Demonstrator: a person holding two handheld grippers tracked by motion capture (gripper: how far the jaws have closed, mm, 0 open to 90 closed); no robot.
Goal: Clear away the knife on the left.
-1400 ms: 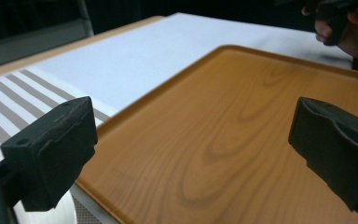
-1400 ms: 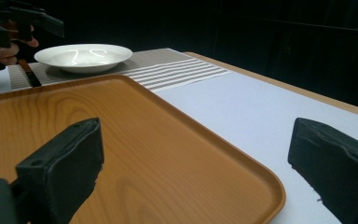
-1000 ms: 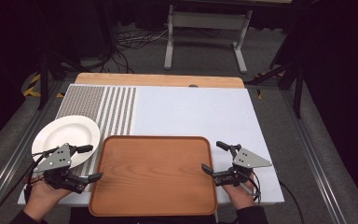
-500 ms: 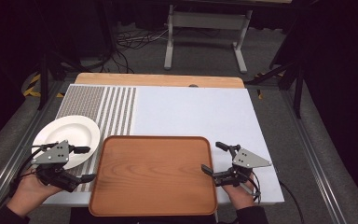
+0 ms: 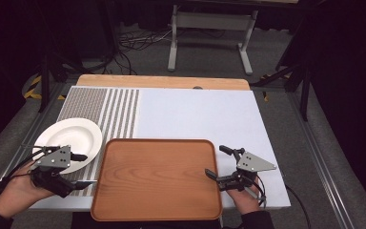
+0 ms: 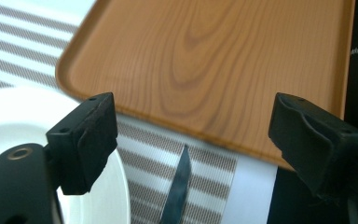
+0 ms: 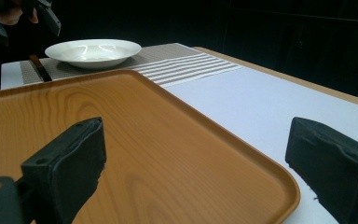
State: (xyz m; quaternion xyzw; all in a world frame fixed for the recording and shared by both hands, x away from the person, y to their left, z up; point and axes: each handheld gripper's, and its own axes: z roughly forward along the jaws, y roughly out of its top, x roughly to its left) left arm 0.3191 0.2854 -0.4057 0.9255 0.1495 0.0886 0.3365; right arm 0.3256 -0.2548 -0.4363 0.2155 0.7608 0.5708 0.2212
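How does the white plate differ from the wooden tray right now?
The white plate is round, glossy and dished; the wooden tray is a rounded rectangle, flat-bottomed with a low raised rim. The plate is the smaller and lies on the striped end of the mat; the tray is larger, on the plain part, with its near edge past the table edge. Both hold nothing and sit side by side.

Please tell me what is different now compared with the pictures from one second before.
The left gripper has drawn back a little toward the table's near left corner, and its jaws have just been closing somewhat; they are open, with a knife blade below them, untouched. The right gripper, the wooden tray and the white plate stayed as they were.
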